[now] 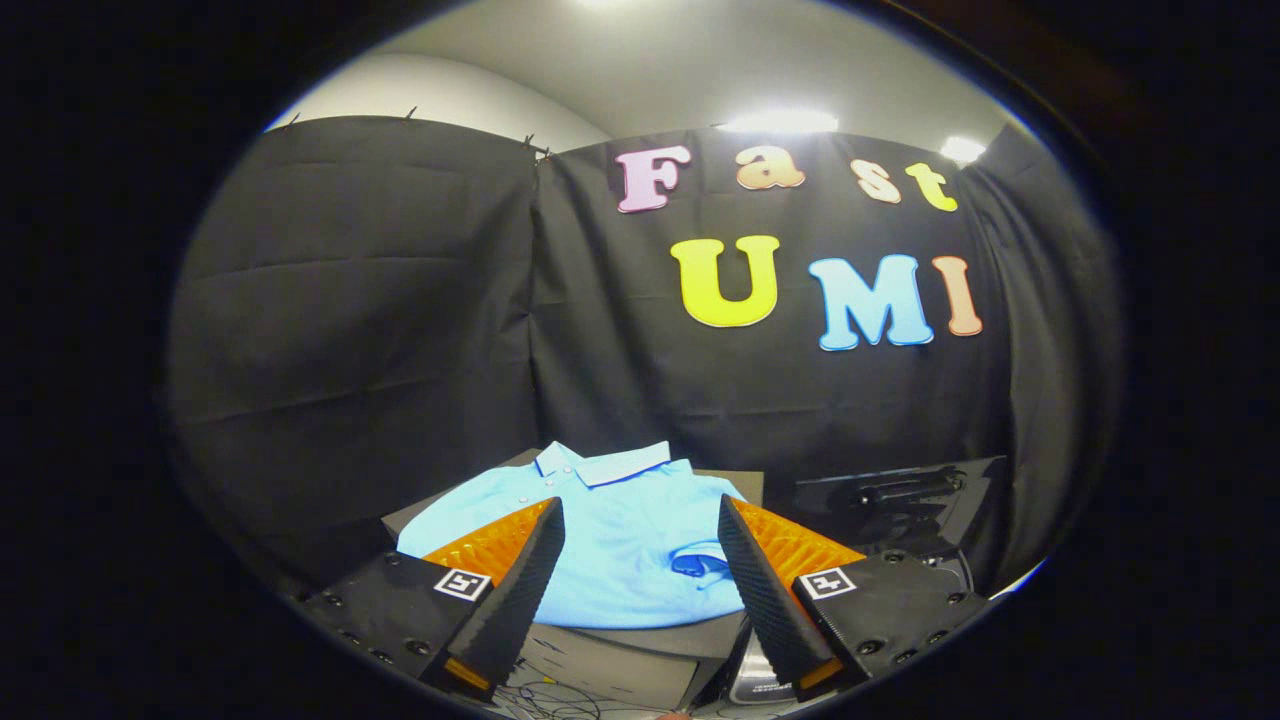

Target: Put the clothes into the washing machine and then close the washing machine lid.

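Note:
A light blue polo shirt [620, 530] lies spread flat on a dark stand [650, 636], collar toward the cloth wall. My gripper [640, 510] is open, its two black and orange fingers [520, 570] wide apart and hovering above the near part of the shirt, not touching it. To the right of the shirt, beyond the right finger, a raised black lid [900, 490] of the washing machine stands open. The tub under it is hidden.
Black cloth walls close the booth behind and on both sides. Below the stand's front edge lie cables and a grey box [610, 675]. A dark piece of equipment [930, 550] sits beside the lid at the right.

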The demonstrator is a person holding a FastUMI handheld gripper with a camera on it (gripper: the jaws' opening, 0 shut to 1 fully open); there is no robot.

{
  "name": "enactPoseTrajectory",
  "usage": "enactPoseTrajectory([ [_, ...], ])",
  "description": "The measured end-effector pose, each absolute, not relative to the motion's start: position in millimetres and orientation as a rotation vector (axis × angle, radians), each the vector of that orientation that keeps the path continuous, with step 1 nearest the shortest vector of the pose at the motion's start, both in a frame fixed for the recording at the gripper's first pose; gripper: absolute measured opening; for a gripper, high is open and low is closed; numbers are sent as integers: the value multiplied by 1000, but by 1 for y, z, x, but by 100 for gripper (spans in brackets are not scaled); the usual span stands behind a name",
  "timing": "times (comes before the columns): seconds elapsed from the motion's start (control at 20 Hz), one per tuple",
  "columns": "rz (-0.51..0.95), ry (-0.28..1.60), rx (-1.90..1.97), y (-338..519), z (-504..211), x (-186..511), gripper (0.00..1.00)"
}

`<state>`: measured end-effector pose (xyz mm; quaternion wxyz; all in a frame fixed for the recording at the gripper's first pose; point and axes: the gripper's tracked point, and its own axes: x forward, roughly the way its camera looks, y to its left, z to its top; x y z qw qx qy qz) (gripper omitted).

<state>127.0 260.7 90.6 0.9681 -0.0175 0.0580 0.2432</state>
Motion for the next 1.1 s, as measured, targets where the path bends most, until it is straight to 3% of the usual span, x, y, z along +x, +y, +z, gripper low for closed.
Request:
enactPoseTrajectory([
  [0.6,675,359,-83,365,57,171,96],
  [1.1,743,488,-183,418,36,204,96],
])
